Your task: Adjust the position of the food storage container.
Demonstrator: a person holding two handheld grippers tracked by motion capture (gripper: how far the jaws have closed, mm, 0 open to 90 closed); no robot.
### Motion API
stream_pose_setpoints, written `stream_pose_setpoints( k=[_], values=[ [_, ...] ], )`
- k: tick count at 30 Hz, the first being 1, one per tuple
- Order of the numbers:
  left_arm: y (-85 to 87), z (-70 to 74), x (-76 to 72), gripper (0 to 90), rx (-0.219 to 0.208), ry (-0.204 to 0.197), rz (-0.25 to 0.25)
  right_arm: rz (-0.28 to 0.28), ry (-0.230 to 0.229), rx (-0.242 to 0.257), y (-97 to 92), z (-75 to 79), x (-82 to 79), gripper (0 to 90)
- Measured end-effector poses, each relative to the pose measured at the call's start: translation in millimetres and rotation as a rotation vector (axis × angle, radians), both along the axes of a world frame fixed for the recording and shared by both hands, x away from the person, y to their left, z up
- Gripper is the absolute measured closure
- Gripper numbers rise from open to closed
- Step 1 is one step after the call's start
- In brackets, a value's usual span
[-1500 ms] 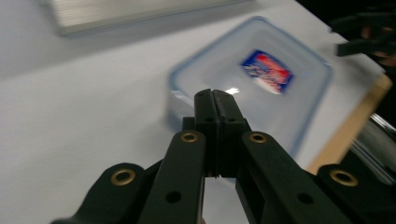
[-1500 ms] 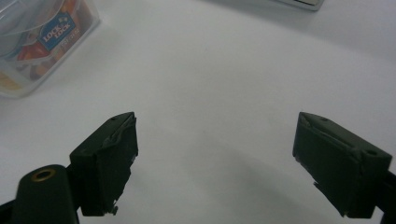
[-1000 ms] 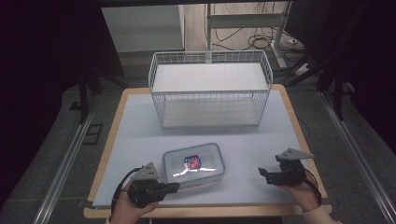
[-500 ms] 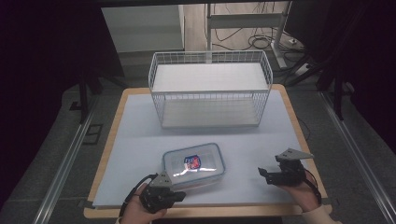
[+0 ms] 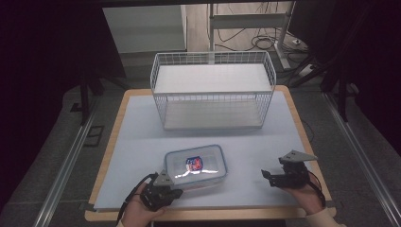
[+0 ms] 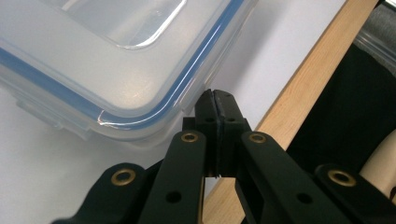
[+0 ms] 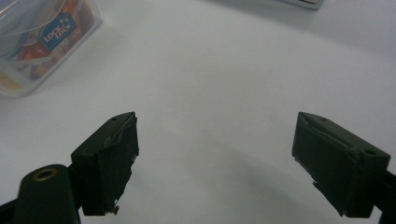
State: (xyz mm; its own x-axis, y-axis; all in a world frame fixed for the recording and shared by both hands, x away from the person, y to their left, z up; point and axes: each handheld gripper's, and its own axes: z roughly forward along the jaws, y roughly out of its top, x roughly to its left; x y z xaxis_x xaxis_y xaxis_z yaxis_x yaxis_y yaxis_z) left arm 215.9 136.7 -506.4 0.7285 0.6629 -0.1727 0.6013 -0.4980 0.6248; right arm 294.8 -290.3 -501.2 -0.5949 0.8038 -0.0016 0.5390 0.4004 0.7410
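Left gripper view: left gripper fingers clenched on nothing, tips just beside the container's near corner. Container lies near the table's front edge. Right gripper fingers released, well apart. Beyond stands the wire basket.

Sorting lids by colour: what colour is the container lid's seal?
Blue, on the container lid; clearest in the left gripper view.

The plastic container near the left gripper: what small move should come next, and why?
Probably open the left gripper before going further. Its jaws are pressed together with nothing between them, just beside the corner of the plastic container, so it cannot grasp the lid edge as it stands. The right gripper waits open over the bare table.
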Motion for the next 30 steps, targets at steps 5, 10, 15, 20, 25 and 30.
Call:
stream_pose_setpoints(
  k=[5, 10, 15, 20, 25, 30],
  values=[
    [3.9, -1.4, 4.6, 90.0, -0.013, 0.003, 0.02, -0.003, 0.001, 0.001, -0.1, -0.5, 0.3, 14.9],
    [8.1, -2.6, 10.1, 90.0, -0.031, 0.014, 0.027, -0.002, 0.002, 0.0, 0.2, -0.4, 0.3, 15.0],
    [12.3, -3.2, 12.7, 90.0, -0.049, 0.018, 0.038, -0.004, -0.002, 0.004, -0.2, -0.1, 0.3, 15.0],
    [11.6, 3.1, 6.5, 90.0, -0.086, 0.008, 0.032, -0.001, -0.013, 0.011, -0.3, 1.3, -0.5, 15.3],
    [19.0, 15.8, 0.1, 89.7, -0.159, -0.005, 0.031, -0.001, -0.018, 0.018, -1.1, 2.8, -1.1, 15.4],
    [38.2, 32.0, -0.1, 88.6, -0.217, -0.048, 0.078, 0.002, -0.019, 0.022, -0.4, 3.7, -1.8, 15.4]
  ],
)
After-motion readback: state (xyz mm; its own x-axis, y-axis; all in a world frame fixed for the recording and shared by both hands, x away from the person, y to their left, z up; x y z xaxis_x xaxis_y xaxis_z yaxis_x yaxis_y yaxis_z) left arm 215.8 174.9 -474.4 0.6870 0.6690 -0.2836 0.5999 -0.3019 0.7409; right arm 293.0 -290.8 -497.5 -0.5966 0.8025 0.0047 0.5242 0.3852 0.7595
